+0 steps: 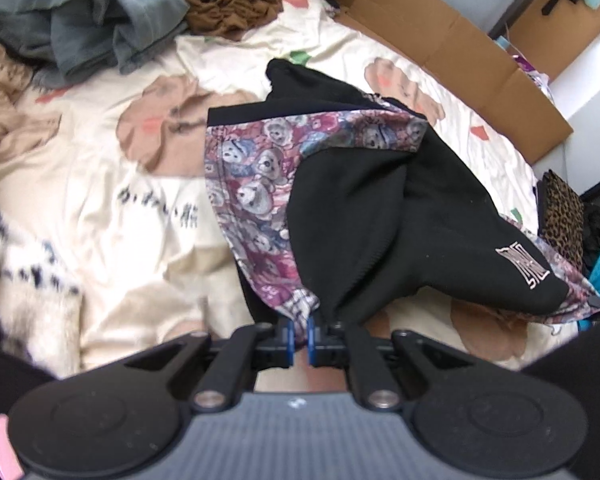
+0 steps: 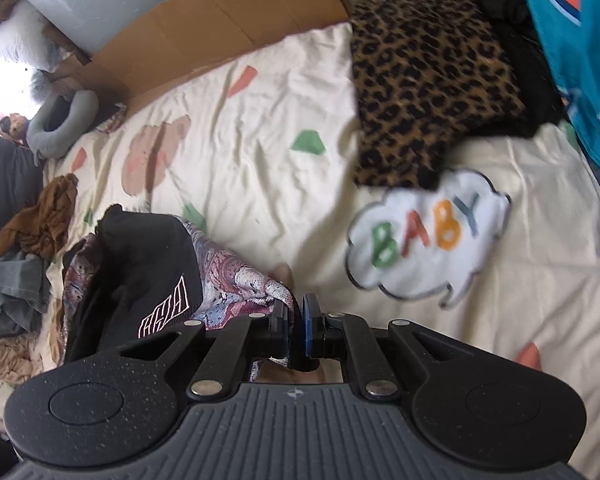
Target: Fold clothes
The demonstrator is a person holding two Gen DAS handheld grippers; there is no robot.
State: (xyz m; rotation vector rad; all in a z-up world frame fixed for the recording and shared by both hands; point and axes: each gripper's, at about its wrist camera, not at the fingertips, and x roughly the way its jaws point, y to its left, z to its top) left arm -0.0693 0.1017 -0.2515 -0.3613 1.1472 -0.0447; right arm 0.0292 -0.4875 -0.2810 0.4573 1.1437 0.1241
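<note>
Left gripper [image 1: 299,330] pinches hem of black bear-print garment [image 1: 360,200]; right gripper [image 2: 296,316] clamps its other edge. Garment hangs over cream bedsheet [image 1: 140,208]. Leopard cloth [image 2: 428,76] at 1 o'clock, grey pile [image 1: 84,20] at 11, cardboard box [image 1: 440,40] behind.

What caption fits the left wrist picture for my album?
Left gripper pinching the black-and-teddy-print garment above the cream bedspread.

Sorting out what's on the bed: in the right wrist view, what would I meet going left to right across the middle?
Brown crumpled garment → black garment with bear-print fabric → white BABY cloud print → teal jersey.
</note>
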